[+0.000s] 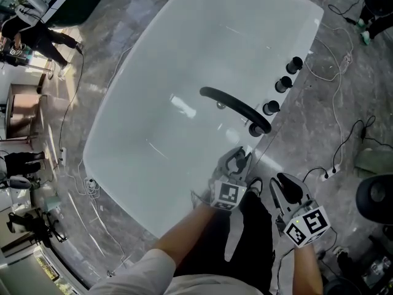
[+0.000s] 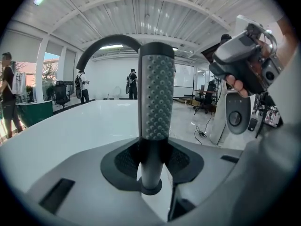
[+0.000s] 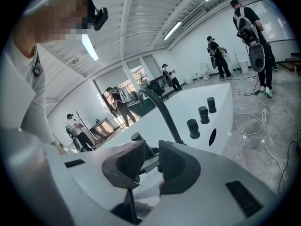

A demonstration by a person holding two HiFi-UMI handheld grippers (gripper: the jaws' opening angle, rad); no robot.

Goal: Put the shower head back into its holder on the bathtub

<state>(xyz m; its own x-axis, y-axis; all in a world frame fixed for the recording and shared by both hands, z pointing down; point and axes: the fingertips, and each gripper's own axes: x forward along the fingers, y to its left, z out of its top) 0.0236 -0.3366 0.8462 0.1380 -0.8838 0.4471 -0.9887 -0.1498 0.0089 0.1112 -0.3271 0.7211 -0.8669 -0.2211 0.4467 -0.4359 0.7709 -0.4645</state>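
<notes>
I have the left gripper [image 2: 150, 160] clenched on the upright shower head [image 2: 156, 98]. Right gripper [image 3: 151, 160] released, empty, beside the tub [image 1: 184, 54].

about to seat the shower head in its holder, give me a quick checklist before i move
1. Left gripper gripping the shower head: ok, pads on both sides of the handle.
2. Handle upright in that grip: ok.
3. Right gripper free to help: ok, jaws apart, nothing between them.
4. Holder in sight: cannot tell, no view shows it plainly.
5. Clearance from the faucet spout: cannot tell, it arches close ahead of the left gripper.
</notes>
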